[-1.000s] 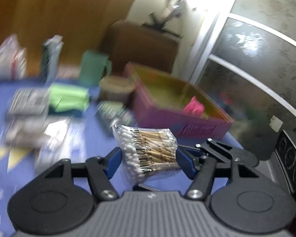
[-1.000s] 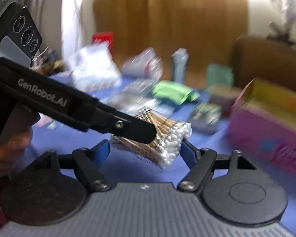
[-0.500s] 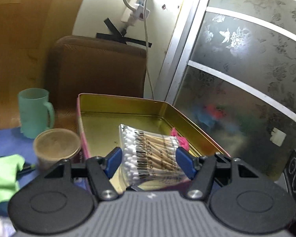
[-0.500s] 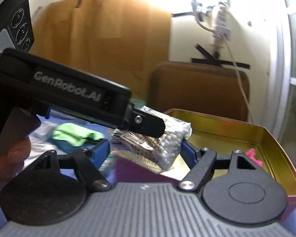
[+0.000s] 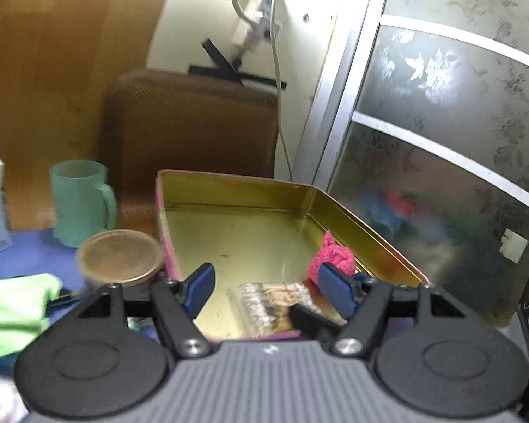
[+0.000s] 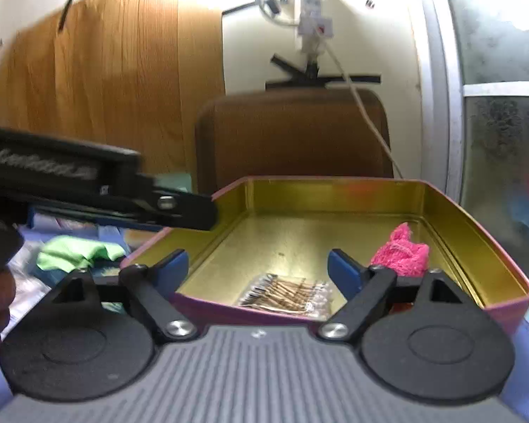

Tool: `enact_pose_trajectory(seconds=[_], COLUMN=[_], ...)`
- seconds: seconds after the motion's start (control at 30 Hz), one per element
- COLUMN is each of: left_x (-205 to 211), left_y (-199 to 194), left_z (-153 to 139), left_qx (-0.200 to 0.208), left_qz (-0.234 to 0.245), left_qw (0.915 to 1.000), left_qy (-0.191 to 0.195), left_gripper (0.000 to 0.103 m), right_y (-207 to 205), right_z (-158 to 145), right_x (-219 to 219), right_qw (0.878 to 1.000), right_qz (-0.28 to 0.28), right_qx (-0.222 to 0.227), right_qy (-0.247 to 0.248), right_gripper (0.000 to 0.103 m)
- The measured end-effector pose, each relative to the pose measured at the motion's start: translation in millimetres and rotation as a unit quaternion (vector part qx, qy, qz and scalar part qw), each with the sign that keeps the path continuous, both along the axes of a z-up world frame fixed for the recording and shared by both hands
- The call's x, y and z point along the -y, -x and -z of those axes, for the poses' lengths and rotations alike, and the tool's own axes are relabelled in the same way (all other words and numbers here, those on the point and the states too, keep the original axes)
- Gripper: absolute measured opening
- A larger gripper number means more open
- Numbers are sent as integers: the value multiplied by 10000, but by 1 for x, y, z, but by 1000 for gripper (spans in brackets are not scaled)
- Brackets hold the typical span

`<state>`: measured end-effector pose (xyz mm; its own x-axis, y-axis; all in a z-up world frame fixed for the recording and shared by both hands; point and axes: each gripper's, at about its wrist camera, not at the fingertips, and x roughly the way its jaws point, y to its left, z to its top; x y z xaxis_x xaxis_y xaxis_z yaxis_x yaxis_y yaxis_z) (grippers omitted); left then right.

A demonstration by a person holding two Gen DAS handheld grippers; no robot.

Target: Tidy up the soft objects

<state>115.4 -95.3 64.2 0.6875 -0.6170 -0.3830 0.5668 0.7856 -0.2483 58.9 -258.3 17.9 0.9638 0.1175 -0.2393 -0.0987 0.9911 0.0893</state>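
A blue tabletop [image 5: 28, 253] carries a wide rectangular metal tin, pink outside and gold inside [image 6: 335, 190], standing open in front of a brown padded chair back [image 6: 292, 134]. Just beside the tin's left wall sit a pale green plastic mug [image 5: 79, 204] and a round brown-lidded tub [image 5: 118, 257], with a bright green folded cloth [image 5: 14, 306] nearer the edge.

Both sets of tongs hang over the tin's near rim. The left tongs [image 5: 266, 287] are spreading, their blue pads off everything; the right tongs [image 6: 257, 271] are spreading too, nearly as wide as they go, with nothing between them.

On the tin's floor, near the front wall, lies the clear plastic packet of wooden-stemmed cotton swabs [image 6: 287, 294], flat and free. I judge it light, crinkly and slippery, the sticks stiff along their length, so a hold across the middle of the bundle should suit best. A small pink knitted bundle [image 6: 400, 250] rests near the right wall, soft and easily squeezed anywhere.

The left tool's side carries white lettering, too blurred to read.
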Motion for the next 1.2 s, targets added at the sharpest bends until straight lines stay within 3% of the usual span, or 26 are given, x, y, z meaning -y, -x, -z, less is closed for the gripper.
enact_pose_trajectory(seconds=[0.07,0.17,0.23,0.37,0.67,0.9,1.2], left_x=[-16,-38,-52,-82,-134,-158,-173], left_y=[15,30,41,62,89,92,88], left_z=[2,8,13,25,43,52,65], left_qx=[82,-13,-125,-304,-399,-482,-373], left_qz=[-163,-483,-815,-1458,-2245,-2592,-3012], left_qw=[9998,9984,9954,9858,9673,9573,9389], left_qy=[-85,-278,-482,-773,-1111,-1185,-1622], left_gripper=[67,67,67,67,67,67,72], right_y=[12,25,32,38,42,41,38], right_z=[-3,-5,-4,1,15,22,28], right_x=[-2,-11,-21,-46,-95,-103,-104], right_qw=[9998,9994,9988,9958,9868,9825,9808], right_qz=[-47,-217,-389,-822,-1416,-1499,-1522], right_qx=[145,235,187,-95,-685,-970,-1089], right_qy=[-88,-155,-246,-388,-395,-530,-542], right_gripper=[84,67,57,49,48,48,48])
